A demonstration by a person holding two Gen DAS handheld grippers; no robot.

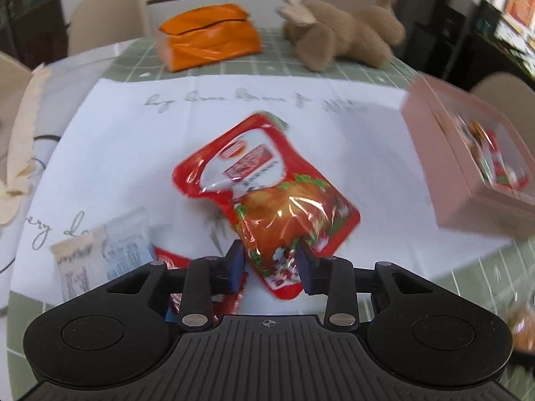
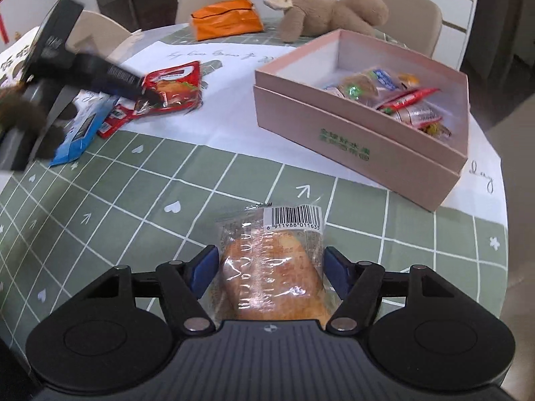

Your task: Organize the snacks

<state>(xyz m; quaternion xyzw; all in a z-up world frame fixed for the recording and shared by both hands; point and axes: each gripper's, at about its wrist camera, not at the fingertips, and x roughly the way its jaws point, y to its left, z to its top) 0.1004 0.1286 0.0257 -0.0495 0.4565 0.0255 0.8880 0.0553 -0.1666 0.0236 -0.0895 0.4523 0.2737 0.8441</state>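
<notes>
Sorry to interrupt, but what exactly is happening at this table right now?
A person with a gripper in each hand is sorting snacks into a pink box that already holds several packets. The left gripper is closed on a red snack pouch over the white cloth. The right gripper straddles a clear-wrapped bread roll above the green checked tablecloth; whether its pads press on it is unclear. More packets wait on the cloth.
</notes>
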